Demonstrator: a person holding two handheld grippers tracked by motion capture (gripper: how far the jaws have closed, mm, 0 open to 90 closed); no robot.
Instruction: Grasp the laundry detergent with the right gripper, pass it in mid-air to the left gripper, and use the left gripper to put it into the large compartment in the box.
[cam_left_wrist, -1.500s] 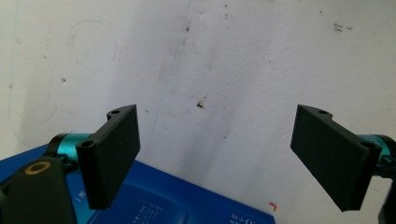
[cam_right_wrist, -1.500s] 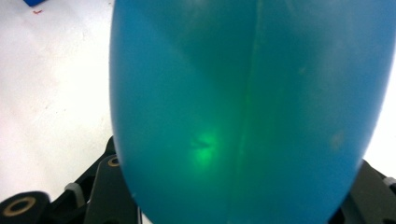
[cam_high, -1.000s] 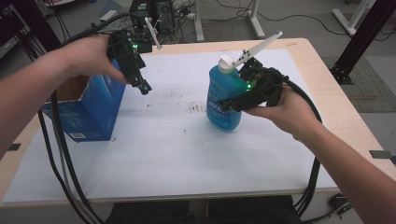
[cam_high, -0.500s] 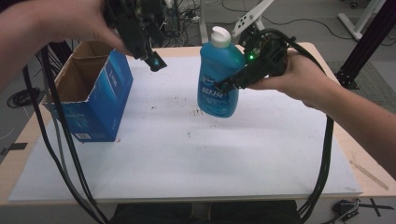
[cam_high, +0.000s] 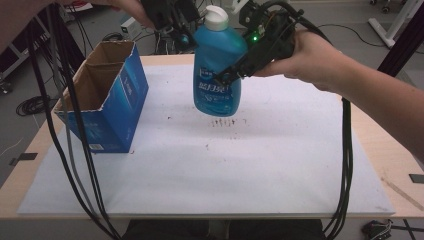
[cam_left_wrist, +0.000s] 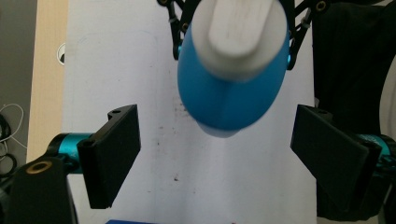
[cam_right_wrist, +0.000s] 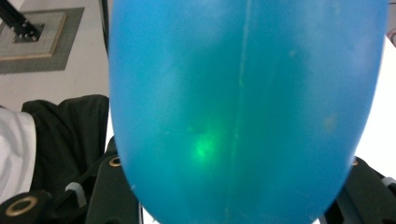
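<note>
High view: right gripper (cam_high: 231, 75) clamps blue detergent bottle (cam_high: 216, 75) at mid-body, bottle upright and lifted clear of the table (cam_high: 280, 165), white cap (cam_high: 217, 17) on top.
Right gripper state: closed on the bottle; right gripper view shows the blue body (cam_right_wrist: 247, 112) pressed between its jaws, green LED glow reflected on the plastic.
Left gripper: up near the top edge of the high view (cam_high: 170, 20), behind and just left of the bottle's cap.
Left gripper state: jaws wide apart, nothing between the pads (cam_left_wrist: 114, 154); left gripper view looks down on the cap (cam_left_wrist: 239, 35) and bottle shoulder (cam_left_wrist: 229, 102), bottle sits beyond the jaws, not touched by them.
Box: open blue cardboard box (cam_high: 102, 97) on the left part of the white mat, flaps up, well apart from the bottle.
Mat: dark specks under the bottle (cam_high: 227, 121).
Cables: black bundles hang from both grippers over the table's near edge (cam_high: 75, 150).
</note>
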